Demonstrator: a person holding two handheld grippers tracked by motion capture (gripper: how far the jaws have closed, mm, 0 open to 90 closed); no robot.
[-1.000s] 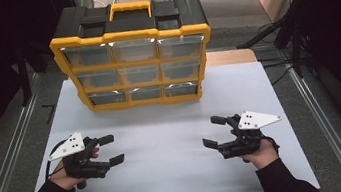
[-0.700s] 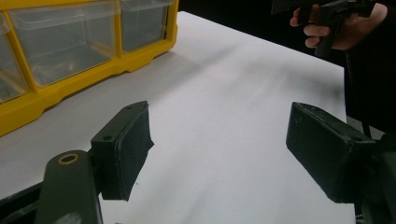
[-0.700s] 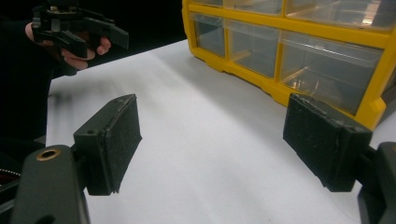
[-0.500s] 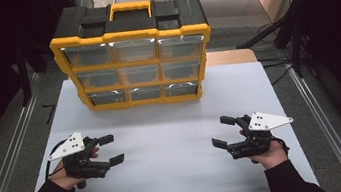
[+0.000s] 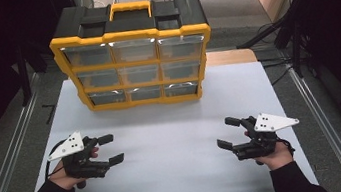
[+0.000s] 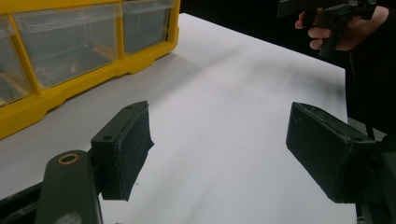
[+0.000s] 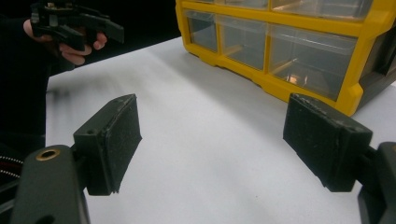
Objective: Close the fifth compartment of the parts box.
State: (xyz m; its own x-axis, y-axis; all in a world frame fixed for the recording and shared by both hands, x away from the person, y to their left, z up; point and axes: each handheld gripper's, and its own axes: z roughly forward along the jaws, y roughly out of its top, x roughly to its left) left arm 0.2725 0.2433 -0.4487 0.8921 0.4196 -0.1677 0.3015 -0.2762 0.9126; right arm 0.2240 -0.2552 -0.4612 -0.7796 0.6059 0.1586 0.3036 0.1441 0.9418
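A yellow and black organiser case (image 5: 133, 55) with clear drawers stands upright at the back of the white table (image 5: 175, 141). My left gripper (image 5: 110, 149) rests at the front left, open, with nothing between its jaws. My right gripper (image 5: 228, 133) sits at the front right, also open and empty. In the left gripper view the case (image 6: 70, 46) is at upper left and the other hand's gripper (image 6: 327, 11) shows far off. In the right gripper view the case (image 7: 289, 42) is at upper right, the other gripper (image 7: 74, 23) at upper left.
Metal rails (image 5: 9, 149) run along both sides of the table. A wooden board (image 5: 231, 57) shows behind the case at the right. Cables and dark stands (image 5: 294, 23) lie off the table's right side.
My right gripper has drifted right and toward the front edge of the table. The left gripper has stayed put. Both stay open.
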